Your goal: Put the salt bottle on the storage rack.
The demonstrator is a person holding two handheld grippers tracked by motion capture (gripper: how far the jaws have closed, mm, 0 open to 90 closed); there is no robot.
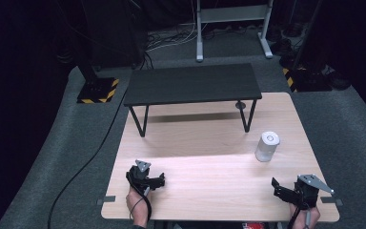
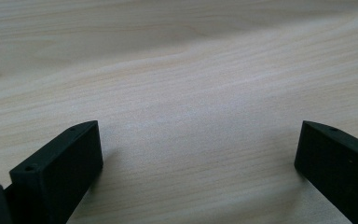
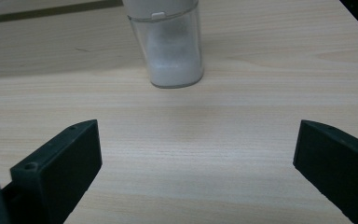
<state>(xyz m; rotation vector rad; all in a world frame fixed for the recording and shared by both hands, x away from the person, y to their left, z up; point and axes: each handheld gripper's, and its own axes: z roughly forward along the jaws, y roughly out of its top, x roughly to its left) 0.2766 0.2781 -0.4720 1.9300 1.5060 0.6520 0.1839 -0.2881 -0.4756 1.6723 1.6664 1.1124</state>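
A clear jar with a white lid [image 1: 267,146], partly filled with white powder, stands upright on the right side of the wooden table [image 1: 209,171]. In the right gripper view the jar [image 3: 170,46] stands ahead of the jaws, slightly left of centre. My right gripper [image 1: 277,187] rests near the table's front right corner, open, with nothing between its jaws [image 3: 196,154]. My left gripper [image 1: 161,180] lies at the front left, held by a hand, also open and empty over bare wood [image 2: 198,154].
A low black shelf on thin legs [image 1: 192,83] stands across the back of the table. A metal stand [image 1: 233,19] and cables sit on the grey floor behind. A black cable [image 1: 83,167] runs along the floor at the left.
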